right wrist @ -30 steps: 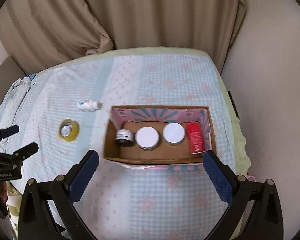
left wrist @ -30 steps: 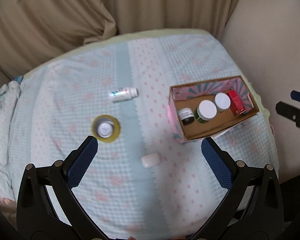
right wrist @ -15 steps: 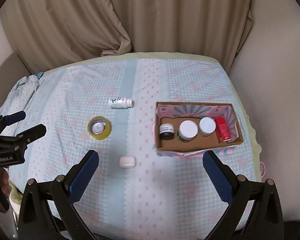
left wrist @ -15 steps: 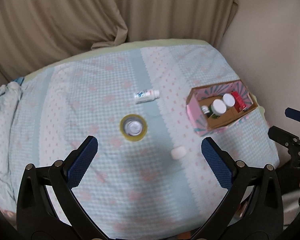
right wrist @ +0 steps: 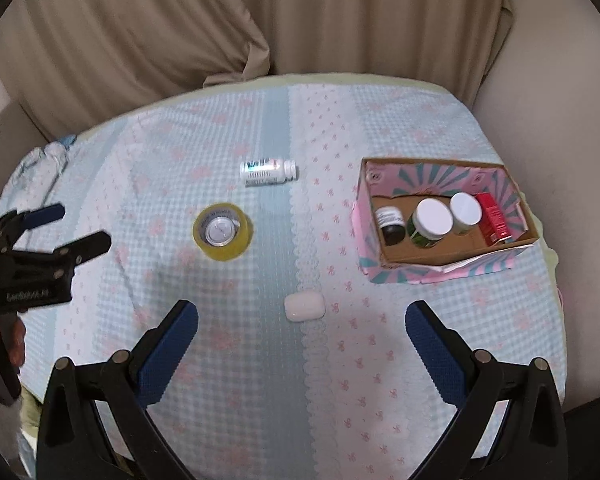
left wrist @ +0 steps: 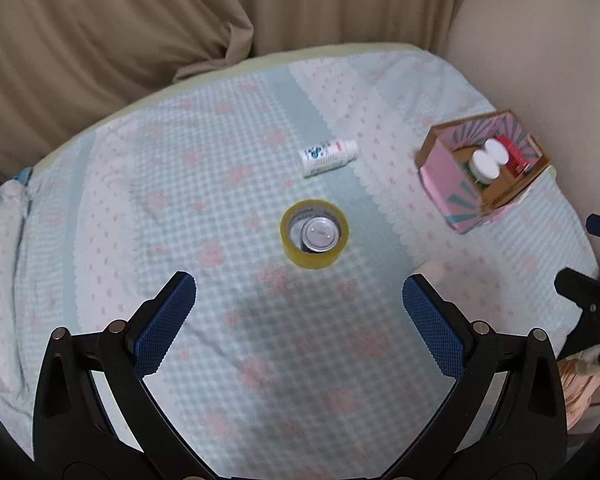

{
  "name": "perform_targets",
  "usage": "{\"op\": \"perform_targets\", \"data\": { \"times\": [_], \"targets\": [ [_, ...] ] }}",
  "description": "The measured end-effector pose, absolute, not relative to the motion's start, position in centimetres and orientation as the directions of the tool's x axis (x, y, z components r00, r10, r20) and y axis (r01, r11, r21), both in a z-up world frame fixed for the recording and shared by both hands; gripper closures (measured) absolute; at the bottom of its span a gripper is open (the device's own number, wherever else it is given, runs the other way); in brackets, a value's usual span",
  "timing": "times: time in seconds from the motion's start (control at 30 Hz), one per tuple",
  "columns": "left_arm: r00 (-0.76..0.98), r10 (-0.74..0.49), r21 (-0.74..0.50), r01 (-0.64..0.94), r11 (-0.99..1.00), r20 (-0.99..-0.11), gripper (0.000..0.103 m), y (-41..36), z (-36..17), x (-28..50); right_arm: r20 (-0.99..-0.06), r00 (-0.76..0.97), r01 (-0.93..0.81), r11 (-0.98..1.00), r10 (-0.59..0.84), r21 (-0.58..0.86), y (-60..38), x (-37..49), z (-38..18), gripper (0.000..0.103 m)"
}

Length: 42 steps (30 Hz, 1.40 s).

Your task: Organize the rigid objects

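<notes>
A yellow tape roll (left wrist: 315,233) with a small silver can inside it lies mid-table, also in the right wrist view (right wrist: 223,231). A white pill bottle (left wrist: 327,157) (right wrist: 268,173) lies on its side behind it. A white oval case (right wrist: 304,307) lies nearer the front. A pink and teal cardboard box (right wrist: 444,268) (left wrist: 452,192) at the right holds jars and a red carton (right wrist: 493,219). My left gripper (left wrist: 299,300) is open and empty, above the table before the tape roll. My right gripper (right wrist: 302,328) is open and empty, just before the white case.
The table (right wrist: 220,320) has a light blue checked cloth with pink bows. Beige curtains (right wrist: 260,20) hang behind. A bunched cloth (left wrist: 0,216) lies at the left edge. A beige wall (right wrist: 560,100) stands at the right.
Both grippers have pulled back and swung left. The tape roll now sits centred in the left wrist view and the box has shifted far right. Both stay open.
</notes>
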State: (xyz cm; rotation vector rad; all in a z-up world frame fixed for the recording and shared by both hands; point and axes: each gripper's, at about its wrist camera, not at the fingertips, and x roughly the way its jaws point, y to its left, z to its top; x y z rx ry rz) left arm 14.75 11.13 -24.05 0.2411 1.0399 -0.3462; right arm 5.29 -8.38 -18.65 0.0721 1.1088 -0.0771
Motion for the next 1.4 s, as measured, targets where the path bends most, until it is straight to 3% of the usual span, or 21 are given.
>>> {"op": "perform_targets", "data": {
  "times": [0.47, 0.67, 0.83, 1.03, 1.13, 1.2, 1.27, 1.4],
  "targets": [
    [0.437, -0.169, 0.072, 0.483, 0.873, -0.883, 0.0, 9.0, -40.5, 21.6, -0.925, 0.374, 0.114, 0.993, -0.062, -0.02, -8.3, 9.1, -33.9, 0.0],
    [0.451, -0.247, 0.023, 0.513, 0.858, -0.858, 0.0, 8.2, -43.8, 23.1, -0.937, 0.342, 0.124, 0.992, -0.066, -0.025, -8.8, 9.9, -38.4, 0.0],
    [0.466, -0.259, 0.058, 0.563, 0.824, -0.846, 0.0, 6.6, -44.9, 23.2, -0.935, 0.346, 0.099, 0.994, -0.071, -0.039, -8.5, 10.7, -40.3, 0.001],
    [0.48, -0.266, 0.076, 0.581, 0.81, -0.836, 0.0, 5.4, -45.1, 23.7, -0.939, 0.336, 0.098, 0.994, -0.074, -0.043, -8.3, 11.1, -41.5, 0.016],
    [0.487, -0.276, 0.074, 0.584, 0.808, -0.829, 0.001, 5.3, -44.8, 23.8, -0.937, 0.342, 0.108, 0.993, -0.075, -0.04, -8.4, 11.0, -41.7, 0.018],
    [0.492, -0.277, 0.079, 0.586, 0.807, -0.825, 0.005, 5.3, -44.6, 24.0, -0.938, 0.337, 0.105, 0.993, -0.081, -0.048, -8.3, 10.9, -42.0, 0.038],
    [0.485, -0.286, 0.065, 0.586, 0.808, -0.826, 0.005, 5.4, -44.5, 24.3, -0.942, 0.327, 0.098, 0.994, -0.073, -0.043, -8.2, 11.0, -42.4, 0.045],
    [0.487, -0.293, 0.059, 0.587, 0.807, -0.823, 0.005, 5.6, -44.6, 24.1, -0.939, 0.331, 0.094, 0.994, -0.087, -0.059, -7.9, 10.8, -42.6, 0.045]
  ]
}}
